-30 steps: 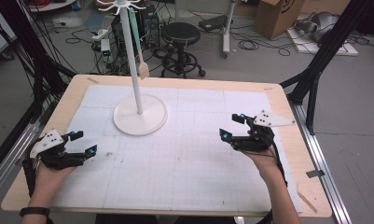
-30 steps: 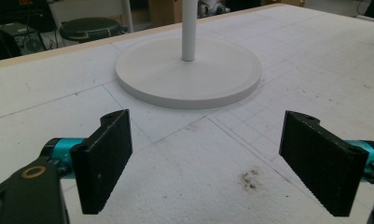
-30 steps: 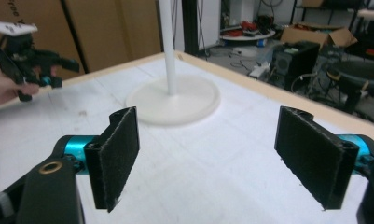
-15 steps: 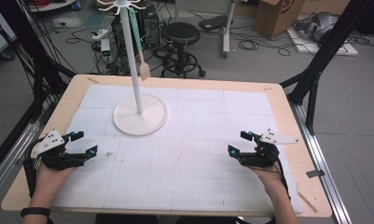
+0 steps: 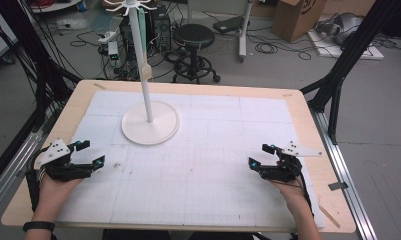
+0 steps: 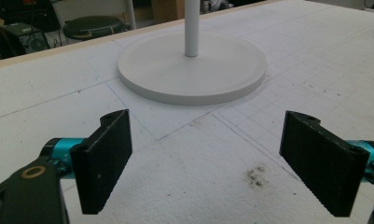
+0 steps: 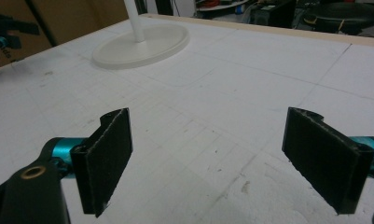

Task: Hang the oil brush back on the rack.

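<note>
White stand [image 5: 149,122] between claws, stool [image 5: 194,37] behind

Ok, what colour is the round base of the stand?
White, like its pole; the base shows best in the left gripper view.

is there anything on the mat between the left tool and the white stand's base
Nothing visible. In the left gripper view, bare white mat runs from the open left tool to the stand's round base, with only a small dark smudge.
</note>
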Available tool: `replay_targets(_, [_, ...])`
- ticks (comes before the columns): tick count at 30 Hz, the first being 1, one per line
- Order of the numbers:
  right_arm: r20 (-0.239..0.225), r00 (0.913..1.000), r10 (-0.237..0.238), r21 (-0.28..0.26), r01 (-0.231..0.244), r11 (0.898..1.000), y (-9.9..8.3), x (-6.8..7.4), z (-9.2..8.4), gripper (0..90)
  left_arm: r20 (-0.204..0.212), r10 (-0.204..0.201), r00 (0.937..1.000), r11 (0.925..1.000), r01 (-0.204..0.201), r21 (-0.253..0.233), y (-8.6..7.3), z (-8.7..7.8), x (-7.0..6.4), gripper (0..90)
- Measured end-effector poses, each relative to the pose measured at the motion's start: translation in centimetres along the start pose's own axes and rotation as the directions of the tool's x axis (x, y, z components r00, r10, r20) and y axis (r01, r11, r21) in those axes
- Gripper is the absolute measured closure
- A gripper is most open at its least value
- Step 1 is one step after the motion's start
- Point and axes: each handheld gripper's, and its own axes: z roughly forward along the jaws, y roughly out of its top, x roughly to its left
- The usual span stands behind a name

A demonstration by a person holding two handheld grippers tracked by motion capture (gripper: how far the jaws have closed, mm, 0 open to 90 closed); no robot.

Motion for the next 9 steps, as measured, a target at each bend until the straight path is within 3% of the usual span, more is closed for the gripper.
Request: replay_targets(9, [-0.002,1.0,-0.008,0.009,0.008,1.0,-0.1,-0.02,0.14,15.3,-0.002,0.002,1.0,1.0,-0.002,0.001,0.0,0.03,-0.02,17.6])
